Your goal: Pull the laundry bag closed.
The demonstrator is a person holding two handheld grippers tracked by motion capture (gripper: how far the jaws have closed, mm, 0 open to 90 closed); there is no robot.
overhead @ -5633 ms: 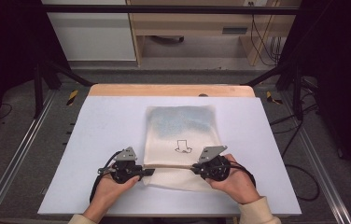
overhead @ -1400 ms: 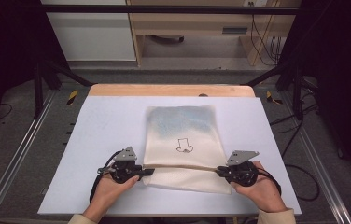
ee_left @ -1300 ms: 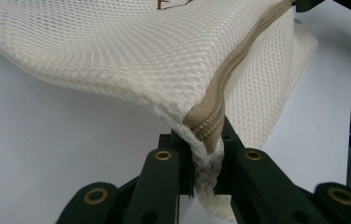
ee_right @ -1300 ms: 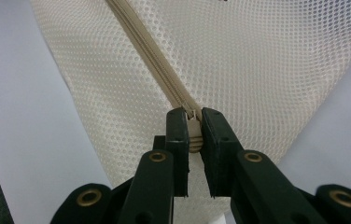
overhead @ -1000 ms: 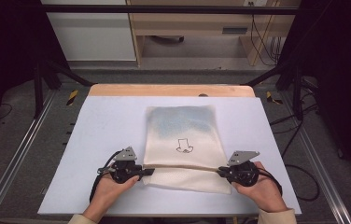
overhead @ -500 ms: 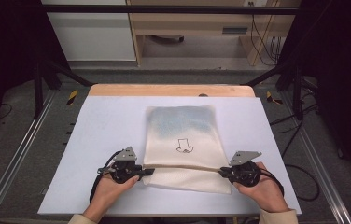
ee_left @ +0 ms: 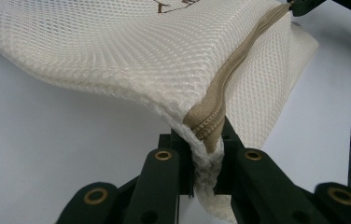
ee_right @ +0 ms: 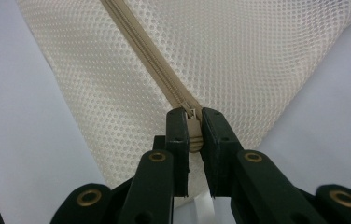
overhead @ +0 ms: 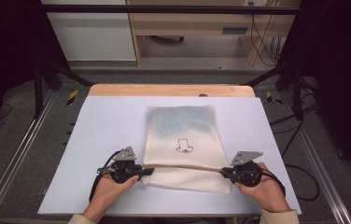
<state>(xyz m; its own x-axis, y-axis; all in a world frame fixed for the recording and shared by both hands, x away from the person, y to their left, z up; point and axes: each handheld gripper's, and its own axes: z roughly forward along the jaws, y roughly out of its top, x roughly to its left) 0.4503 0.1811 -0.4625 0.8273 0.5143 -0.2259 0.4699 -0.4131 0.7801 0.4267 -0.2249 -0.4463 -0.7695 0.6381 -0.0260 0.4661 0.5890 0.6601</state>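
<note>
Clamping the bag's corner, the left gripper [overhead: 146, 171] has its jaws pinched tight on the bunched end of the tan zipper [ee_left: 220, 93] and the mesh around it; in the left gripper view the fabric is squeezed between the two black jaws and lifts off the table just beyond them. The right gripper [overhead: 224, 171] is likewise closed, its jaws pressed on the zipper slider [ee_right: 193, 122] at the opposite end of the zipper line, as the right gripper view shows. Each tool is held by a hand, the left hand [overhead: 110, 186] and the right hand [overhead: 264, 189], both reaching in from the near edge.

Between the two grippers the zipper runs straight across the near part of the cream mesh bag [overhead: 183, 135], which lies flat on the white table [overhead: 103, 121] near its middle. A small dark outline drawing [overhead: 183, 146] is printed on the bag, and bluish contents show faintly through its far half.
</note>
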